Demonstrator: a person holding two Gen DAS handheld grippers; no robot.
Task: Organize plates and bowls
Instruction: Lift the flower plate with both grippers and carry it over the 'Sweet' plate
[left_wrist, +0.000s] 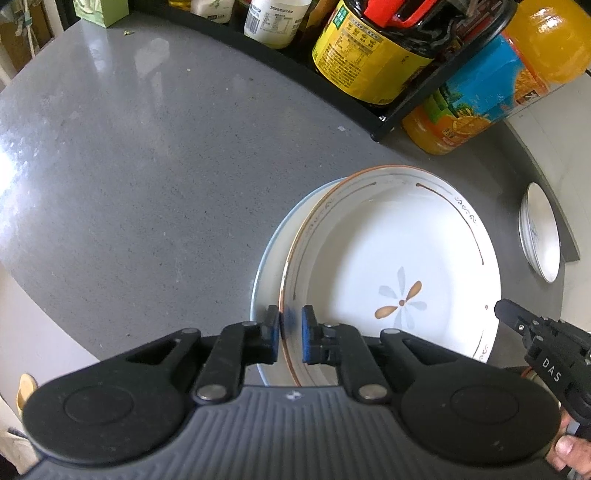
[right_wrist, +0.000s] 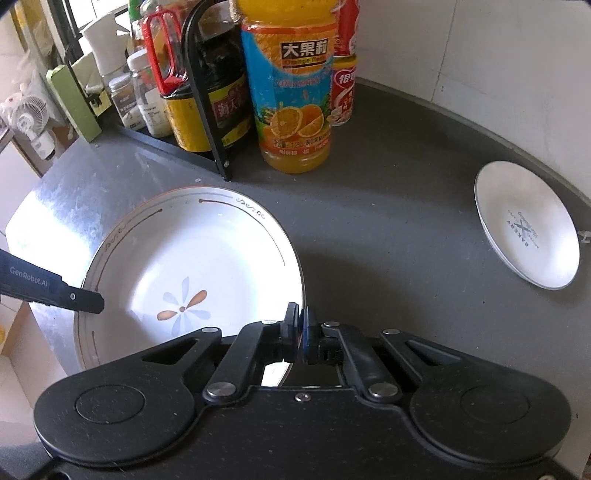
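Near the countertop's (left_wrist: 147, 166) middle, the flower-patterned plate (left_wrist: 388, 266) lies stacked on a second plate (left_wrist: 273, 251). Left gripper (left_wrist: 290, 338): blue pads straddle the upper plate's left rim, a gap visible on the inner side. Right gripper (right_wrist: 300, 338): pinched onto the right rim. A small plate (right_wrist: 524, 229) rests well apart, toward the right edge. Bottles fill the black rack (right_wrist: 207, 110) at the back edge; an orange-juice bottle (right_wrist: 295, 92) stands beside it.
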